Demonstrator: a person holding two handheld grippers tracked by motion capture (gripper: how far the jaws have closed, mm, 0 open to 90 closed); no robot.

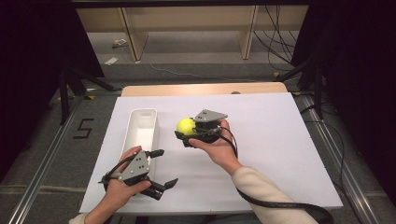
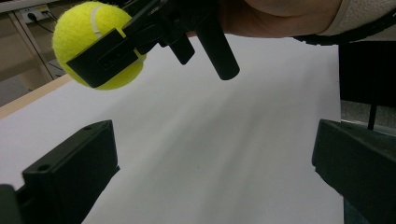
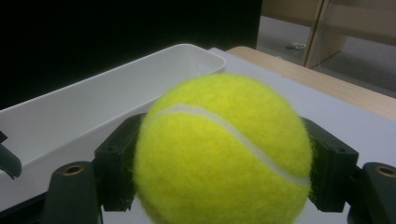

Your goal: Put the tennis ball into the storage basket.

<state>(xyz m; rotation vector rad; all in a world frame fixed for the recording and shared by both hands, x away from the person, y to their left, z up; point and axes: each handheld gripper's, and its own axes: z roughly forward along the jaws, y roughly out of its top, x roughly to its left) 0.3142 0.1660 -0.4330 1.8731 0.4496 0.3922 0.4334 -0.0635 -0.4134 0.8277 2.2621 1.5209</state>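
One tennis ball (image 1: pixel 186 126) clamped in my right gripper (image 1: pixel 192 133) | left gripper (image 1: pixel 161 168) wide, idle | step: carry | next: move over white bin (image 1: pixel 142 119), release.

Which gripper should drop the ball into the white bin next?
Right. The right gripper already has the tennis ball clamped, held above the table just beside the white bin. The left gripper is open, holds nothing and sits by the bin's near end.
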